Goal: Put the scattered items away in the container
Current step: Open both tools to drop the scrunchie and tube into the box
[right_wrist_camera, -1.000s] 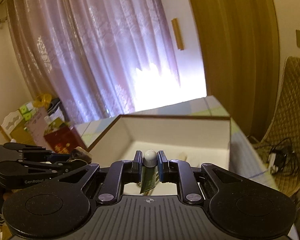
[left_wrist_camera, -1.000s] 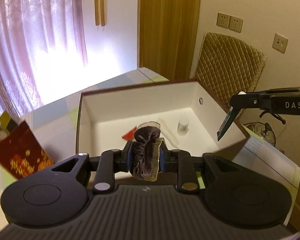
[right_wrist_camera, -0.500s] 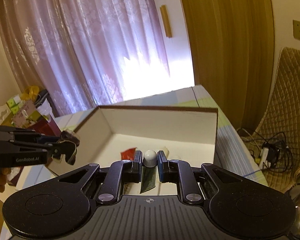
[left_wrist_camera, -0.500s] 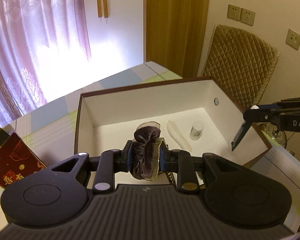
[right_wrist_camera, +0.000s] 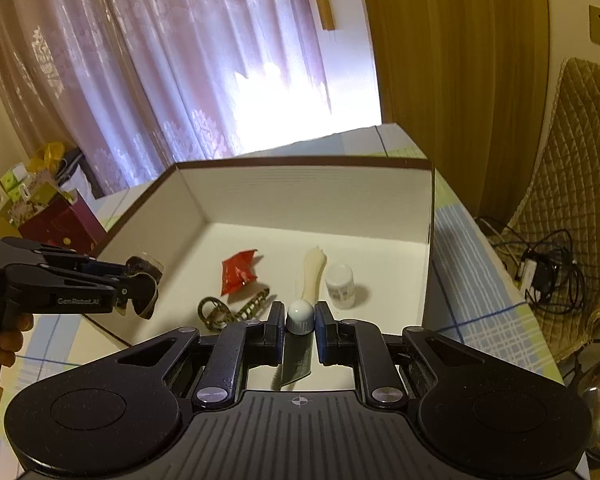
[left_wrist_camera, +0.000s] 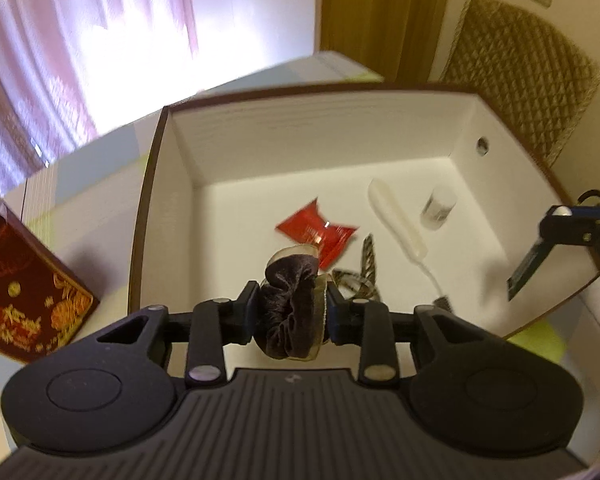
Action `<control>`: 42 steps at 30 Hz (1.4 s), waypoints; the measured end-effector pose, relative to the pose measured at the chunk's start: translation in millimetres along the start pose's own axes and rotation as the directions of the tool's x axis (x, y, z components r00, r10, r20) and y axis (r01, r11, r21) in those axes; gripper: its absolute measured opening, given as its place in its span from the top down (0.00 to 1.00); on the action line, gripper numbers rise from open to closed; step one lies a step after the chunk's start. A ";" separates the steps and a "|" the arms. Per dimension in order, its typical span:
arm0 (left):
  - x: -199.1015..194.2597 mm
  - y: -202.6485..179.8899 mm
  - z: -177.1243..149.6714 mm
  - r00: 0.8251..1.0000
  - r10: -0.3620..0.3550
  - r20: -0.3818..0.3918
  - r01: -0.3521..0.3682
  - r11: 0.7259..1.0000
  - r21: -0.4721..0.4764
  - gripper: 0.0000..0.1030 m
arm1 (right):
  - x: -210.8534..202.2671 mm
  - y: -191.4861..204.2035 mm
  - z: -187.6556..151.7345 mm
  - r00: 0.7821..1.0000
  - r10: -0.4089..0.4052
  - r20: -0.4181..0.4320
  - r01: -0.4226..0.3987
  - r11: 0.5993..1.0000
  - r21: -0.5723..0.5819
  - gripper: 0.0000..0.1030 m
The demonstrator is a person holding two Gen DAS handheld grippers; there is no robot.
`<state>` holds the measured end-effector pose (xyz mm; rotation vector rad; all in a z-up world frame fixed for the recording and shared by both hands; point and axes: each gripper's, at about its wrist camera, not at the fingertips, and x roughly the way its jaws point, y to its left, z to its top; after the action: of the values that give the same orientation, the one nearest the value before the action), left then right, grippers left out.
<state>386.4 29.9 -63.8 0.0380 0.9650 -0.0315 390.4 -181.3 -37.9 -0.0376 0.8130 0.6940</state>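
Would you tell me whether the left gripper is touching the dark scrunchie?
Touching: the left wrist view shows the left gripper clamping the dark scrunchie on both sides.

Velvety dark scrunchie (left_wrist_camera: 290, 308), glossy red foil packet (left_wrist_camera: 316, 232), matt white box (left_wrist_camera: 300, 152).

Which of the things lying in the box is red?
The crinkled red packet near the middle of the box floor; the tube, small bottle and hair clip beside it are white or brownish.

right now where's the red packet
The red packet lies on the floor of the box, left of the white brush in both wrist views, just beyond the scrunchie held by the left gripper.
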 end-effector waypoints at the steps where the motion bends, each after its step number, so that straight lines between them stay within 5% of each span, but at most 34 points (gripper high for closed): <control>1: 2.3 1.8 -1.1 1.000 0.003 -0.009 -0.003 1.000 -0.004 0.72 | 0.9 -0.1 -0.9 1.000 -0.003 -0.005 0.003 1.000 0.000 0.82; 10: 0.2 5.6 -5.3 1.000 0.005 -0.016 -0.005 1.000 -0.009 0.51 | 10.8 -0.4 -5.1 0.998 -0.029 -0.062 0.028 1.000 -0.011 0.82; 17: -2.4 4.5 -4.9 1.000 0.004 -0.011 -0.004 1.000 -0.011 0.48 | 28.5 1.6 -4.5 0.990 -0.062 -0.126 0.058 0.998 -0.029 0.82; 21: -5.6 3.9 -5.3 1.000 0.013 -0.006 -0.013 1.000 -0.012 0.37 | 40.9 1.1 -3.5 0.987 -0.056 -0.149 0.052 0.998 -0.028 0.82; 22: -6.2 3.7 -5.5 1.000 0.014 -0.006 -0.014 1.000 -0.011 0.37 | 42.6 1.9 -3.1 0.987 -0.054 -0.151 0.050 0.998 -0.035 0.79; 25: -9.1 4.5 -5.5 1.000 0.018 -0.005 -0.018 1.000 -0.015 0.32 | 39.8 8.5 -1.5 0.993 0.010 -0.121 -0.016 0.999 -0.043 0.39; 26: -10.5 4.6 -5.5 1.000 0.020 -0.003 -0.020 1.000 -0.016 0.31 | 38.0 13.4 -1.0 0.994 -0.006 -0.106 -0.001 0.998 -0.058 0.17; 27: -12.1 4.9 -5.6 1.000 0.022 -0.002 -0.022 1.000 -0.017 0.28 | 35.7 17.9 -0.8 0.996 -0.034 -0.081 0.028 0.997 -0.079 0.06; 42: -28.8 -12.5 -1.2 0.999 0.045 -0.014 -0.045 0.999 -0.002 0.07 | 15.3 29.7 1.7 0.988 -0.101 -0.114 0.088 0.989 -0.117 0.00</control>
<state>368.6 17.8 -41.1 0.0582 0.9779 0.0111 381.5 -149.2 -40.4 -0.2196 0.8808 0.6514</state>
